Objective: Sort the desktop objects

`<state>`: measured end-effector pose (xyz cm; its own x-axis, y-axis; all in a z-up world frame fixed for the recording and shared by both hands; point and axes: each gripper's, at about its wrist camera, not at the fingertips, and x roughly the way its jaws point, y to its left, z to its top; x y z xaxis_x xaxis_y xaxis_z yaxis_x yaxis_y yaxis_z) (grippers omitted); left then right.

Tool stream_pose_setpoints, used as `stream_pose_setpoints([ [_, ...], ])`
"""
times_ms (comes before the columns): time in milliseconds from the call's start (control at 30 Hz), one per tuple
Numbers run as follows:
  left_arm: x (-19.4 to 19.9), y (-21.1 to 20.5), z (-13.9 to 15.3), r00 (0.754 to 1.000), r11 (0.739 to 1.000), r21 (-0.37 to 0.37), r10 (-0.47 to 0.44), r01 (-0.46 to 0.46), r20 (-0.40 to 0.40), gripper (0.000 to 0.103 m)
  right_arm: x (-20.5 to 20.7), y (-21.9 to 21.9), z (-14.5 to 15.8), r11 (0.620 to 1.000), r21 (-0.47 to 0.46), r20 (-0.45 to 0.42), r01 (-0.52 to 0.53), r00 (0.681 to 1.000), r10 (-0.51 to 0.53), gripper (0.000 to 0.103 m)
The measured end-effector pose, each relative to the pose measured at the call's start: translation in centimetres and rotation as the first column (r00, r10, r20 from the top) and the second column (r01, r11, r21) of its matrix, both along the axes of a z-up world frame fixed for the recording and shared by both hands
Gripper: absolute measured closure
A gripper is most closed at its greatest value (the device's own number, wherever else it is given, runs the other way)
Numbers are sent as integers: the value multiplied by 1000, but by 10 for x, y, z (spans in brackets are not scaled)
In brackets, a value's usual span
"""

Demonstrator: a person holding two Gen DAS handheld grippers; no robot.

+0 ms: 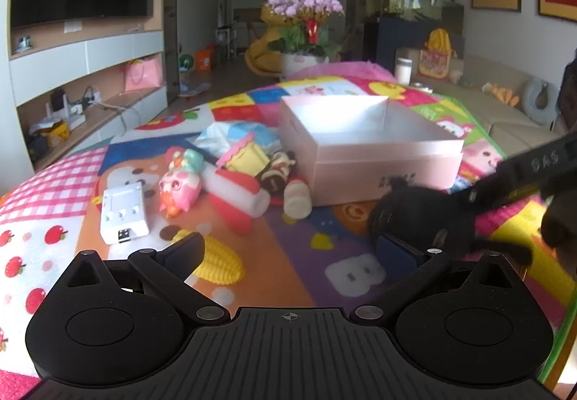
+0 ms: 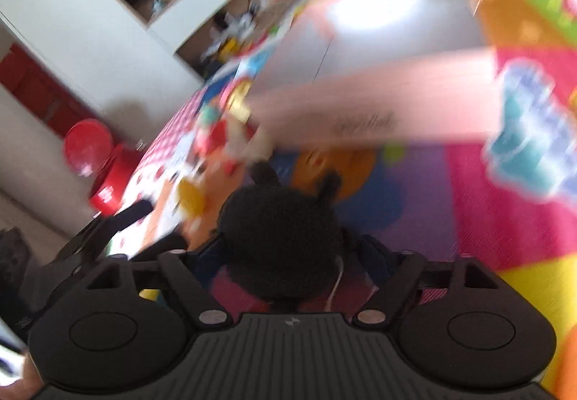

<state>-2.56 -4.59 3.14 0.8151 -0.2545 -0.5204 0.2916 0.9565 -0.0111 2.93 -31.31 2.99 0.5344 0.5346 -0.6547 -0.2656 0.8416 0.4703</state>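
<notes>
An open pink box (image 1: pixel 378 162) (image 2: pixel 378 111) stands on the colourful play mat (image 1: pixel 295 248). Left of it lie loose toys: a white charger (image 1: pixel 124 216), a pink figure (image 1: pixel 178 187), a red-and-white tube (image 1: pixel 238 190), a small bottle (image 1: pixel 297 201) and yellow toy corn (image 1: pixel 220 263). My left gripper (image 1: pixel 288 245) is open and empty, low over the mat. A black plush toy (image 1: pixel 414 216) (image 2: pixel 281 237) sits between the fingers of my right gripper (image 2: pixel 288 243), in front of the box. This view is blurred, and the pads do not seem to press on the toy.
A blue-and-white pack (image 2: pixel 533 140) lies right of the box. A TV shelf (image 1: pixel 90 82) runs along the left. A flower pot (image 1: pixel 303 39) is behind the mat and a sofa (image 1: pixel 505 111) is at the right. A red stool (image 2: pixel 90 144) stands on the floor beside the mat.
</notes>
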Motion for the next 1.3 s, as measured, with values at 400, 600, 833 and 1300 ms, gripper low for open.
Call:
stream_pose_setpoints([
  [400,41,33,-19,999,995,95,-16,20,-44,0,-13,3,12,973,-215,272,87,962,-26,0],
  [600,72,42,-30,989,997,42,-61,67,-134,0,-9,-2,18,951,-260,328,169,942,-78,0],
  [833,44,27,-32,966,981,-44,-196,191,-167,0,6,2,17,894,-367,405,256,910,-94,0],
  [1300,24,22,-28,951,968,-65,-249,241,-183,0,-26,-24,36,927,-268,414,263,900,-135,0],
])
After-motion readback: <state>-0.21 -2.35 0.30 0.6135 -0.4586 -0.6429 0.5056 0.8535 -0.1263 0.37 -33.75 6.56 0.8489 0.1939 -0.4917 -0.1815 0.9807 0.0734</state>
